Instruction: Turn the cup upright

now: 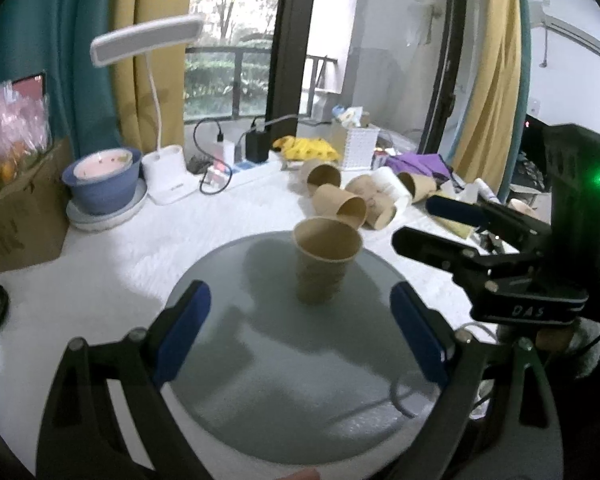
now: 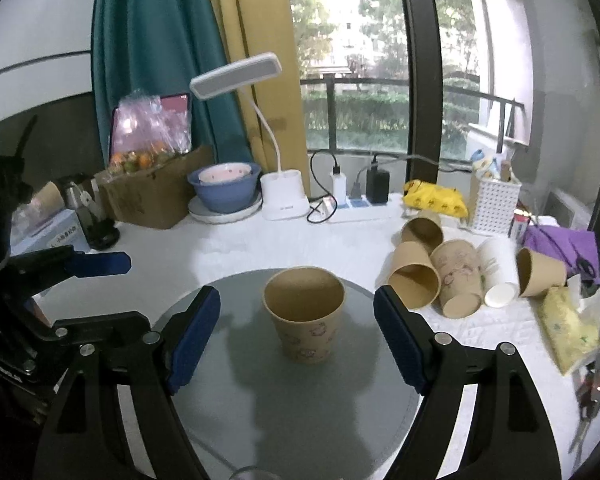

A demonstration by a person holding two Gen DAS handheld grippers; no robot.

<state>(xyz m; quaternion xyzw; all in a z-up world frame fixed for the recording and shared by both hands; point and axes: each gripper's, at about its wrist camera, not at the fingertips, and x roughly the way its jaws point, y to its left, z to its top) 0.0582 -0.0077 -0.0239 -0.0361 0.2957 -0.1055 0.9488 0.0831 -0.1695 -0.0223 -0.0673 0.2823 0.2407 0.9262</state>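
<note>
A brown paper cup (image 1: 325,259) stands upright, mouth up, on a round grey glass disc (image 1: 260,380). It also shows in the right wrist view (image 2: 305,313) on the disc (image 2: 300,408). My left gripper (image 1: 300,326) is open and empty, its blue pads either side of the cup and nearer than it. My right gripper (image 2: 298,330) is open and empty, with the cup between its pads but not touched. The right gripper also shows in the left wrist view (image 1: 440,224), open, to the cup's right. The left gripper shows at the left of the right wrist view (image 2: 96,264).
Several paper cups (image 2: 452,276) lie on their sides at the back right, also in the left wrist view (image 1: 360,196). A blue bowl (image 2: 224,188), white desk lamp (image 2: 280,196), power strip (image 2: 352,208), cardboard box (image 2: 156,196), white basket (image 2: 494,204) and tissue pack (image 2: 568,328) line the table.
</note>
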